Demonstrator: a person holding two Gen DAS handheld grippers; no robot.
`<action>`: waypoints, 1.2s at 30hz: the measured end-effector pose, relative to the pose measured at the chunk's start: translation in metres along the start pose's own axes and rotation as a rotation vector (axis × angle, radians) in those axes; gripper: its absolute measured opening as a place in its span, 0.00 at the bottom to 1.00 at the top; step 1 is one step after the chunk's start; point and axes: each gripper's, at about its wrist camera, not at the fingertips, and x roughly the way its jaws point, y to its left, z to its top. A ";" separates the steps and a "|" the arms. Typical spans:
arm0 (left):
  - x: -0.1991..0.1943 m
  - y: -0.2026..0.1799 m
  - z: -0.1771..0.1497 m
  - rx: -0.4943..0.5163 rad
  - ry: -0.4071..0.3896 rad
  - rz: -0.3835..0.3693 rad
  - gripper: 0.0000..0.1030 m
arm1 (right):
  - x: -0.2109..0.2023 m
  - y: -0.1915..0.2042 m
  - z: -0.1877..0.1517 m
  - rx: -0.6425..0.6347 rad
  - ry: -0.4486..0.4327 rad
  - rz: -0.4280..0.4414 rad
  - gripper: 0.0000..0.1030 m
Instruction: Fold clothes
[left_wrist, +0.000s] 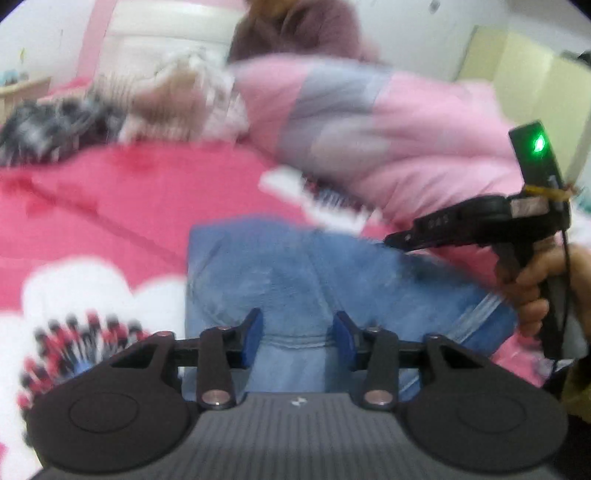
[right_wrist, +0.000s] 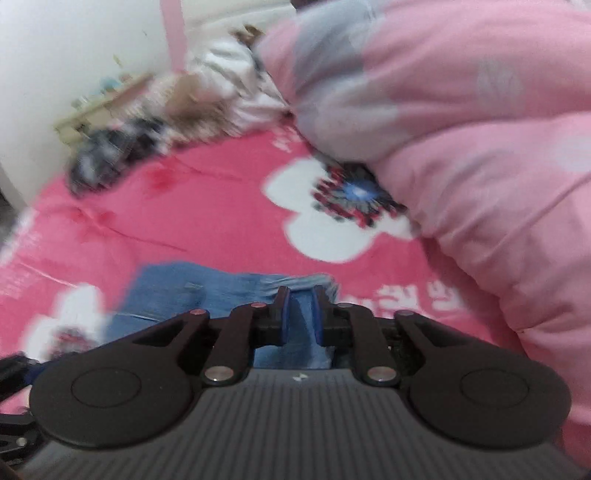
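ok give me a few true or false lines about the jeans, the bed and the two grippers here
1. The blue jeans lie on a pink bedsheet printed with white flowers. True.
2. The left gripper is clamped shut with its pads touching. False: its blue pads stand apart, with denim showing behind the gap.
3. A pink and grey quilt is bunched up on the bed. True.
4. The jeans hang from a hanger. False: they lie flat on the bed.
5. The right gripper stands wide open. False: its pads are close together, only a narrow gap between them.
6. A hand holds the right gripper's handle. True.
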 end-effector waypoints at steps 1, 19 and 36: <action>-0.002 -0.003 -0.002 0.026 -0.008 0.005 0.40 | 0.013 -0.005 -0.003 0.010 0.024 -0.015 0.10; 0.059 -0.011 0.042 0.098 0.029 -0.009 0.45 | 0.014 -0.009 0.001 0.005 0.059 0.155 0.10; -0.001 -0.034 0.029 0.207 -0.019 -0.032 0.42 | -0.078 0.018 -0.041 -0.067 0.028 0.078 0.15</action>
